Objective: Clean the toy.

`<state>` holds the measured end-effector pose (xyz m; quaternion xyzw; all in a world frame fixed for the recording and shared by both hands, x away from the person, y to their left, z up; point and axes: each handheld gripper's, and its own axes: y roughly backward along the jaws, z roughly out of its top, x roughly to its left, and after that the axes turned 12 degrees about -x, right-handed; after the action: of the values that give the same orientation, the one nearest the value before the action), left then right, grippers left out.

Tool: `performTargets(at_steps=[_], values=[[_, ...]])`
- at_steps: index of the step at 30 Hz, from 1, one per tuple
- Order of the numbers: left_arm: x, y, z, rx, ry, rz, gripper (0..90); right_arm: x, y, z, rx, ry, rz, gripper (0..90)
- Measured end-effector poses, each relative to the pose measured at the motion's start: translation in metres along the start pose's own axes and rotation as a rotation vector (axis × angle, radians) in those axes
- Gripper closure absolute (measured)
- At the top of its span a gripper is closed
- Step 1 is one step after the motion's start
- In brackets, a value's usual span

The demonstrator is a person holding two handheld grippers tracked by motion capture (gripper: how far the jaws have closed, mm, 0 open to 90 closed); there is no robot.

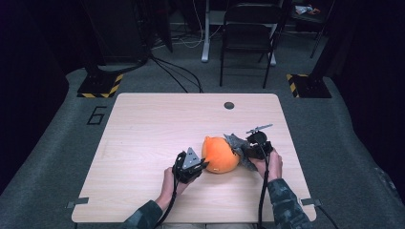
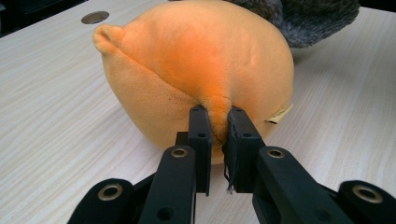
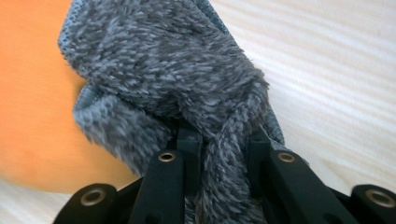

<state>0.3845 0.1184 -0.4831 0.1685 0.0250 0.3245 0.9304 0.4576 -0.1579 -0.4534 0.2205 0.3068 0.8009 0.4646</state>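
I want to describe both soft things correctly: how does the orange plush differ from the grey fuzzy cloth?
The orange plush is round, plump and short-napped; the grey fuzzy cloth is flat, crumpled and shaggy. The plush sits on the table; the cloth drapes against its right side. The left gripper pinches the plush, the right gripper the cloth. Both are soft.

The grey fuzzy cloth (image 3: 173, 79) hides the right gripper's (image 3: 223, 140) jaw tips and looks blurred.
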Motion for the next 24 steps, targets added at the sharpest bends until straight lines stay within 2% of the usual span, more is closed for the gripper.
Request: performTargets(at_steps=[2, 4, 7, 8, 9, 10, 13, 15, 20, 21, 22, 23, 24], values=[[0.001, 0.000, 0.000, -0.003, 0.005, 0.004, 81.8, -0.004, -0.003, -0.003, 0.022, -0.003, -0.025, 74.6], [0.002, 0.000, 0.000, -0.003, 0.003, 0.007, 81.6, -0.008, -0.003, -0.004, 0.027, -0.018, -0.028, 74.6], [0.002, 0.000, 0.001, -0.004, 0.006, 0.006, 81.7, -0.008, 0.010, 0.004, -0.011, -0.014, -0.040, 74.7], [0.002, 0.000, 0.001, -0.006, 0.006, 0.002, 81.7, -0.006, 0.017, 0.010, -0.041, -0.002, -0.031, 74.7], [0.002, 0.000, 0.001, -0.006, 0.006, 0.002, 81.7, -0.006, 0.017, 0.010, -0.041, -0.002, -0.031, 74.7], [0.001, 0.000, 0.001, -0.013, 0.009, 0.004, 81.6, 0.003, 0.028, 0.019, -0.085, 0.017, -0.007, 74.7], [0.001, 0.000, 0.003, -0.013, 0.001, 0.001, 81.7, 0.022, 0.036, 0.029, -0.122, 0.059, 0.022, 74.7], [0.000, -0.001, 0.003, -0.020, -0.002, 0.000, 81.7, 0.037, 0.037, 0.033, -0.125, 0.107, 0.048, 74.7], [-0.001, -0.002, 0.004, -0.025, -0.008, -0.004, 81.7, 0.074, 0.035, 0.041, -0.148, 0.187, 0.086, 74.7], [-0.001, -0.002, 0.004, -0.025, -0.008, -0.004, 81.7, 0.074, 0.035, 0.041, -0.148, 0.187, 0.086, 74.7], [-0.002, -0.001, 0.004, -0.021, -0.014, -0.005, 81.7, 0.080, 0.033, 0.042, -0.145, 0.205, 0.098, 74.6], [-0.002, -0.001, 0.004, -0.017, -0.016, -0.002, 81.8, 0.091, 0.027, 0.041, -0.129, 0.243, 0.100, 74.6], [-0.003, -0.002, 0.004, -0.013, -0.017, -0.003, 81.8, 0.093, 0.025, 0.040, -0.107, 0.241, 0.092, 74.6]])
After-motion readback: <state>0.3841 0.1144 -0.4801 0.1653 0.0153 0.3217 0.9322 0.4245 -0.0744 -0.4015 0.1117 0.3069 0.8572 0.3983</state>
